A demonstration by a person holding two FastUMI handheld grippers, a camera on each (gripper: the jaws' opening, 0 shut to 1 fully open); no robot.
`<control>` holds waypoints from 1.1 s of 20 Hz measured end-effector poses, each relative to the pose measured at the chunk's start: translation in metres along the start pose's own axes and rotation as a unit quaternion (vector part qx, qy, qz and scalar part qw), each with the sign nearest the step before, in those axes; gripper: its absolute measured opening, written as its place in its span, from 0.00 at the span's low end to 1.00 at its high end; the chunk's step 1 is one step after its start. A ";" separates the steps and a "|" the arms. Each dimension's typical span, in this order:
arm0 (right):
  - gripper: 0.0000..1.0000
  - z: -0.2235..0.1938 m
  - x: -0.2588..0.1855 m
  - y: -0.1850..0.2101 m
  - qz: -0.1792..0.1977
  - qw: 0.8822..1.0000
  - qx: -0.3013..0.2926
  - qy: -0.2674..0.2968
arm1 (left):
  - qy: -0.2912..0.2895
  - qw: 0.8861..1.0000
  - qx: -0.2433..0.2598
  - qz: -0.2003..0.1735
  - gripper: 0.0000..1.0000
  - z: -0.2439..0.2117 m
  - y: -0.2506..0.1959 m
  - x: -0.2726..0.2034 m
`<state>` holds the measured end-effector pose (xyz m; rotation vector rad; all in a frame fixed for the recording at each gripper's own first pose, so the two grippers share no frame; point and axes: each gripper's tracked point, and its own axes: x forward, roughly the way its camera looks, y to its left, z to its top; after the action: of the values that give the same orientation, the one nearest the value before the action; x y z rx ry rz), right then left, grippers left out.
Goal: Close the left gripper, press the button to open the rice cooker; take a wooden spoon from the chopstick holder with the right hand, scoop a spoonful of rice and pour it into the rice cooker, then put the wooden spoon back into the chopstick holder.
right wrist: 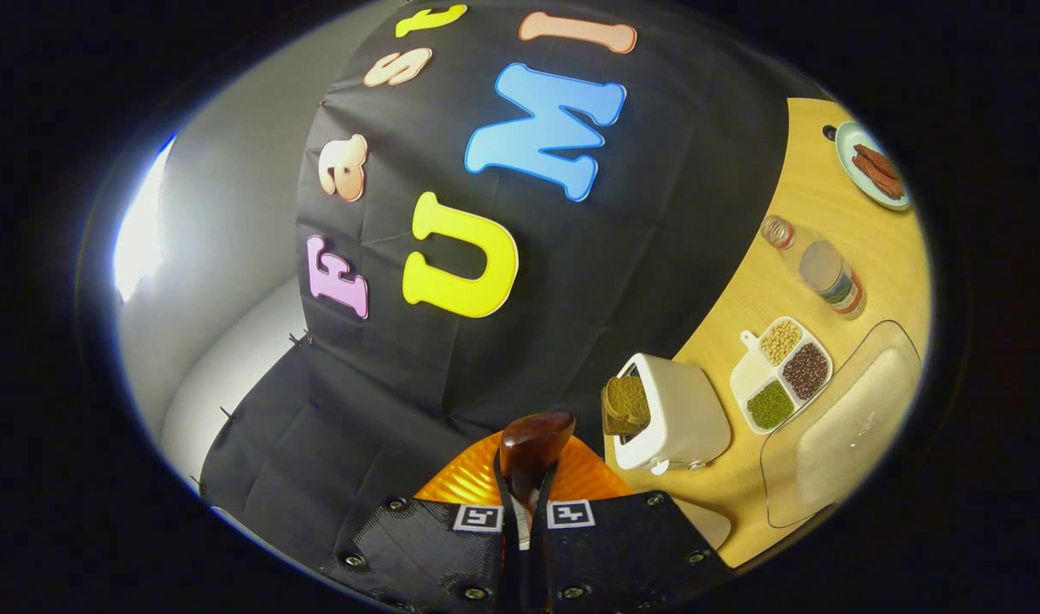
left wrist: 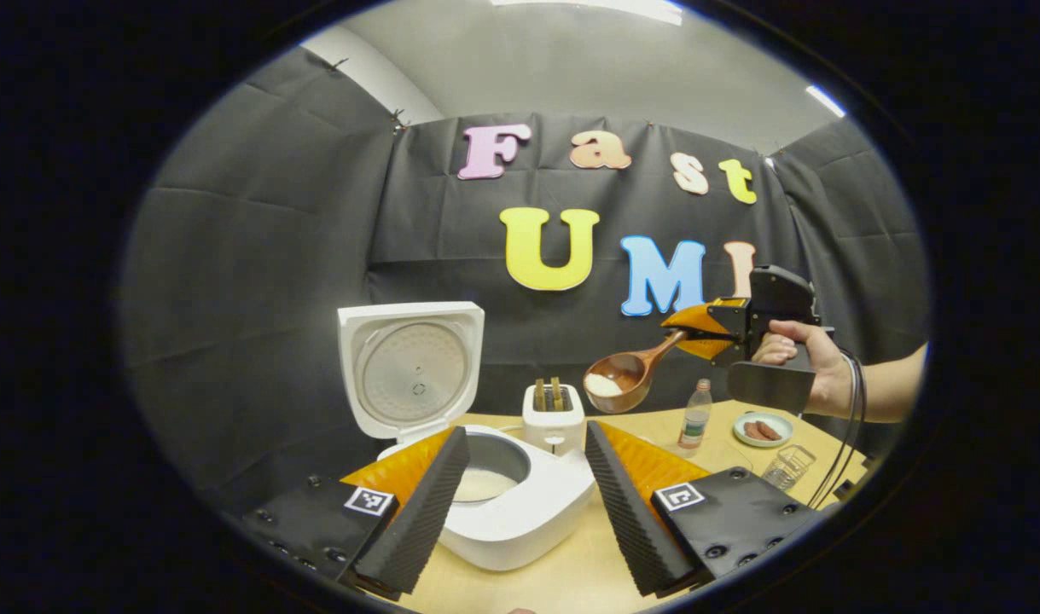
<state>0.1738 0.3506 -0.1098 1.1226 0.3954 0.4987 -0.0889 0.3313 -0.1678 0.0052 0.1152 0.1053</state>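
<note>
Right gripper (left wrist: 699, 331) clamps the wooden spoon (left wrist: 626, 373), rice in its bowl, right of the open rice cooker (left wrist: 520, 512). Left gripper (left wrist: 526, 486) hangs near the cooker, fingers spread, empty.

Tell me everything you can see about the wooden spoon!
The wooden spoon is dark, shiny brown wood with a round, deep bowl and a tapering handle. A little heap of white rice sits in the bowl. The right gripper has its jaws shut on the handle and holds the spoon in the air, bowl lowest, above the table, over toward the toaster. Nothing else touches it.
</note>
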 end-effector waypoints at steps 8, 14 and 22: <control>0.05 -0.059 0.063 0.019 0.007 0.997 -0.048 0.060 | -0.002 1.000 -0.006 0.012 0.95 -0.005 0.020 -0.001; 0.04 -0.112 0.106 0.024 0.000 0.982 -0.152 0.113 | 0.005 0.999 -0.014 0.034 0.96 -0.014 0.033 -0.010; 0.05 -0.190 0.136 0.034 0.021 0.897 -0.396 0.196 | 0.014 0.998 -0.009 0.061 0.96 -0.020 0.042 -0.019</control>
<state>0.1777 0.5819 -0.1582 0.2317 0.4563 0.8349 -0.1148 0.3714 -0.1852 -0.0065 0.1420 0.2282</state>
